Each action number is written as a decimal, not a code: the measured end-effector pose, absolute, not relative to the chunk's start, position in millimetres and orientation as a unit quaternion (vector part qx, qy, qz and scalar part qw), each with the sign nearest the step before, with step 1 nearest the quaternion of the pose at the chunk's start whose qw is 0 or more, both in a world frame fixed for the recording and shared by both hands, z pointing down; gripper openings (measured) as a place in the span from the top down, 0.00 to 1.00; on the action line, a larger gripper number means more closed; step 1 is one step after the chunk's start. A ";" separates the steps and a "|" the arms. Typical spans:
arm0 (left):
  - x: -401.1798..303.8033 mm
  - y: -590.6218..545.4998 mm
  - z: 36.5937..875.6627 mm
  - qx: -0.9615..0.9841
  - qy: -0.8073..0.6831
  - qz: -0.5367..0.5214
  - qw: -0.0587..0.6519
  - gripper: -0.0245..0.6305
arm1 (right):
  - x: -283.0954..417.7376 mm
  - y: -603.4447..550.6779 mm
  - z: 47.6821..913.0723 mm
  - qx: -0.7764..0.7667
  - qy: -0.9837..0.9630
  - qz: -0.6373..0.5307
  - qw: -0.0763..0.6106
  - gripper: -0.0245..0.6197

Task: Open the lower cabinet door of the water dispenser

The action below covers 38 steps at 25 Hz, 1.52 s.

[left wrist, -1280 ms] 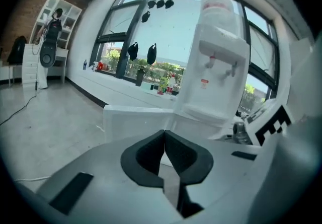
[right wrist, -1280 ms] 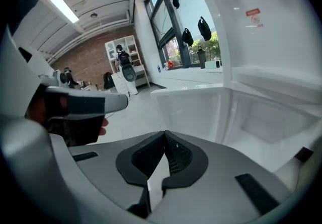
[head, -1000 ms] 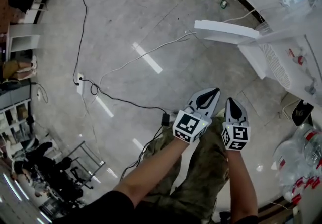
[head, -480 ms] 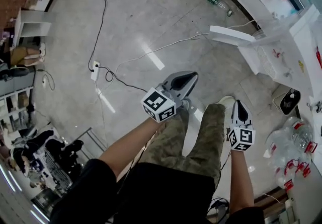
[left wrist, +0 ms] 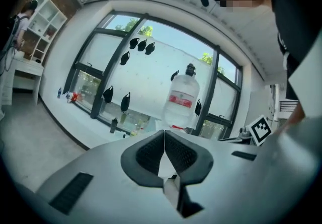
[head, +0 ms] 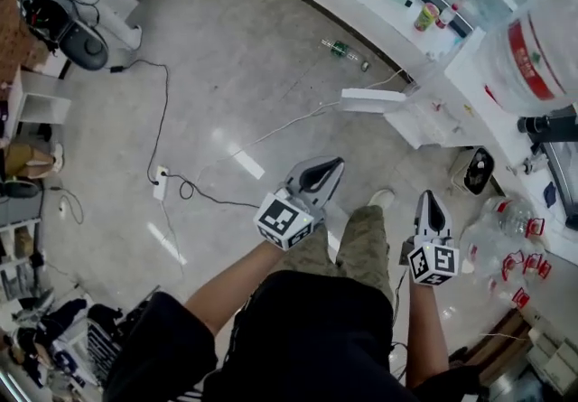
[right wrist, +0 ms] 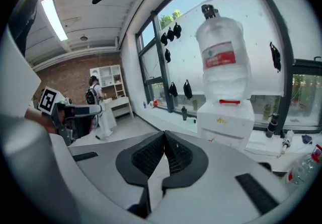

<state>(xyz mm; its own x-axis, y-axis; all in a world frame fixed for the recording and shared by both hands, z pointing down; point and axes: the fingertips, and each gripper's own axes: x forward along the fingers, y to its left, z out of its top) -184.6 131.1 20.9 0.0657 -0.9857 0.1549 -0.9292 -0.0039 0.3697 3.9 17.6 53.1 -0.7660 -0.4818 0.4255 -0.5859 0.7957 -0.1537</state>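
Lower cabinet door (head: pixel 372 100) of the water dispenser (right wrist: pixel 227 117) looks already swung out. It's a white panel jutting from the cabinet over the floor, ahead and to the right of the person. The hinge side is hard to read from the head view, so "open" is my best call. Left gripper (head: pixel 334 165) and right gripper (head: pixel 428 197) are both held up in front of the person's legs, well apart from the door. Jaws are pressed together on nothing in both gripper views.

To do the step well: if the door needs more swing, use one gripper only — the right is nearer. Pinch or hook the free edge and pull along the hinge arc, not straight out. Keep the other gripper clear of the water jug (right wrist: pixel 224 62) on top. If it's far enough open, leave it alone.

Counts: two grippers, one dispenser, one jug, one cabinet door, one green bottle (head: pixel 341 50) lying on the floor, one power strip (head: pixel 160 182). Heap of empty bottles (head: pixel 501 239) by the dispenser — too jumbled to count.
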 end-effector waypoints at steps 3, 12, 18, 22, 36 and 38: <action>-168.7 136.6 -22.1 0.725 -0.662 -0.075 0.175 0.96 | 18.0 28.6 0.9 0.323 -0.924 0.123 0.164 0.96; -114.5 151.6 -94.8 0.764 -0.633 -0.034 0.125 0.96 | 99.8 66.6 -91.0 0.414 -0.895 0.103 0.127 0.96; -89.0 148.1 -117.1 0.765 -0.631 -0.060 0.114 0.96 | 146.0 70.7 -106.0 0.456 -0.878 0.087 0.119 0.96; -63.1 143.7 -112.8 0.768 -0.626 -0.060 0.123 0.96 | 169.6 80.2 -114.0 0.468 -0.873 0.082 0.111 0.96; -30.8 147.7 -122.1 0.773 -0.623 -0.052 0.107 0.96 | 187.9 103.4 -124.9 0.470 -0.874 0.065 0.104 0.96; -31.7 149.0 -120.6 0.770 -0.626 -0.050 0.108 0.96 | 187.6 102.7 -124.1 0.468 -0.875 0.066 0.102 0.96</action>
